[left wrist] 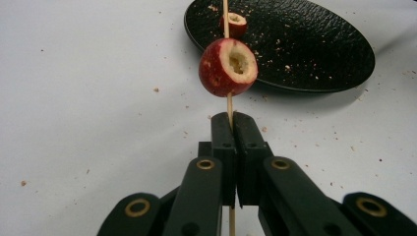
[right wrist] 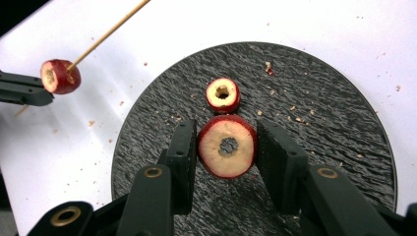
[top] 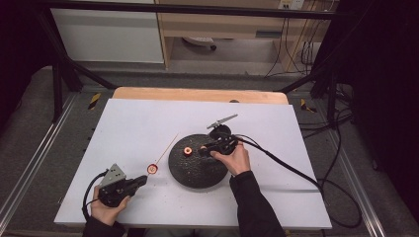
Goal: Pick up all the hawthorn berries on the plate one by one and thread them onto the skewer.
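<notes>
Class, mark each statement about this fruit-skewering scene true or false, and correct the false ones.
1. The left hand-held gripper is shut on the wooden skewer. True.
2. One fruit piece is threaded on the skewer. True.
3. The right hand-held gripper is empty. False: it holds a cored fruit slice between its jaws.
4. The plate is white. False: it is black, on a white table.
5. A loose cored fruit piece lies on the plate. True.

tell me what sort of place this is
Probably a lab or workshop recording station rather than a kitchen: a white table stands inside a black metal frame, cables trail across the grey floor, and a plain cabinet sits behind.
</notes>
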Demonstrator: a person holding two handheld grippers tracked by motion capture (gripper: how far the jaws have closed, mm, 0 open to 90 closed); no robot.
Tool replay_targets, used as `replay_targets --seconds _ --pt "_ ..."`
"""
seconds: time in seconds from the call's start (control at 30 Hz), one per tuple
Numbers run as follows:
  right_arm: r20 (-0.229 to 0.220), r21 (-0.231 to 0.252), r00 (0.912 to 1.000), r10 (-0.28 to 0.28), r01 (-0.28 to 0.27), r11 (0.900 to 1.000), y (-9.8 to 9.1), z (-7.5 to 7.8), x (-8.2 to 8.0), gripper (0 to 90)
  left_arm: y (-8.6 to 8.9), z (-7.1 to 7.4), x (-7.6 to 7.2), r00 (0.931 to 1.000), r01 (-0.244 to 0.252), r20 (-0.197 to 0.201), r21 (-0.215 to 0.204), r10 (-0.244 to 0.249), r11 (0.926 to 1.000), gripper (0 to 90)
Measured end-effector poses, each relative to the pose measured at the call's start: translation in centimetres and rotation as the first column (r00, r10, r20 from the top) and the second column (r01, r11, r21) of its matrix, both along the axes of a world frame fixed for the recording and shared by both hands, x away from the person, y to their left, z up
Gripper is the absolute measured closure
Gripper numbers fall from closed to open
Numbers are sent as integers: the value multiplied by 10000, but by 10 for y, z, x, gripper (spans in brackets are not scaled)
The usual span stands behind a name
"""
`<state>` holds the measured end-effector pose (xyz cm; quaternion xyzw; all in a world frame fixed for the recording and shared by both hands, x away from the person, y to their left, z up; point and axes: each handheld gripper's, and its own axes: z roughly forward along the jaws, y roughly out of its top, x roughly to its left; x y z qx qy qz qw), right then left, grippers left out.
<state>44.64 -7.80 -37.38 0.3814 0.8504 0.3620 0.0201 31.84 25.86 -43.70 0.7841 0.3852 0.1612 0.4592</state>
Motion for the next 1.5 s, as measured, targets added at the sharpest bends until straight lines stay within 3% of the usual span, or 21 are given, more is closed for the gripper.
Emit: replay_targets --seconds 0.33,0.47,0.6,0.63,0.67,0.73,0.83,0.93,0.97,1.0,1.07,1.17,1.2,1.23,1.33,1.37,1.4,1.43,1.47,1.5 --pt "348 1291 9983 -457 409 9908 -11 -8 -15 614 0 0 0 10000 22 11 9 -22 10000 883" --pt "430 2136 9962 -762 653 9747 -13 -19 -24 615 -1 0 -1 10000 32 16 0 -32 10000 883" --pt "540 2500 9933 -1021 856 9645 -14 -24 -30 615 -2 0 -1 10000 56 26 13 -57 10000 883" --pt "610 2851 9910 -1193 972 9535 -14 -28 -34 615 -2 0 -1 10000 61 27 21 -61 10000 883" --pt "610 2851 9910 -1193 972 9535 -14 -28 -34 615 -2 0 -1 10000 68 35 23 -68 10000 883" --pt "639 3341 9873 -1457 1164 9353 -14 -33 -40 615 -2 0 -2 10000 80 43 15 -80 10000 883" --pt "666 3539 9846 -1618 1283 9264 -13 -37 -43 615 -3 0 -2 9999 105 44 13 -105 9999 883" --pt "589 3970 9799 -1904 1520 9051 -10 -44 -48 615 -4 0 -2 9999 124 52 10 -124 9999 883" --pt "589 3970 9799 -1904 1520 9051 -10 -44 -48 615 -4 0 -2 9999 135 57 13 -135 9999 883" --pt "537 4228 9769 -2067 1653 8910 -10 -47 -50 615 -4 0 -3 9999 141 62 3 -141 9999 883" --pt "448 4455 9732 -2256 1827 8765 -10 -50 -53 615 -5 0 -3 9998 161 78 -6 -161 9999 883" --pt "472 4722 9676 -2480 1972 8592 -10 -55 -56 615 -6 0 -3 9998 168 77 -5 -167 9999 883" --pt "472 4722 9676 -2480 1972 8592 -10 -55 -56 615 -6 0 -3 9998 176 69 -19 -176 9998 883" --pt "425 4894 9642 -2618 2083 8468 -10 -58 -58 615 -6 0 -3 9998 180 66 -21 -180 9998 883" --pt "375 5175 9582 -2835 2241 8258 -9 -61 -60 615 -7 0 -4 9998 204 71 -36 -203 9998 883" --pt "375 5175 9582 -2835 2241 8258 -9 -61 -60 615 -7 0 -4 9997 214 78 -8 -214 9998 883" --pt "334 5324 9524 -3031 2397 8118 -8 -62 -61 615 -8 0 -4 9997 233 59 -2 -233 9997 883" --pt "334 5324 9524 -3031 2397 8118 -8 -62 -61 615 -8 -1 -4 9997 248 61 0 -248 9997 883" --pt "273 5550 9486 -3154 2481 7940 -7 -63 -62 616 -9 0 -4 9996 278 87 -5 -278 9996 883" --pt "219 5653 9453 -3254 2568 7839 -6 -63 -62 616 -10 0 -5 9995 284 102 -9 -283 9996 883"
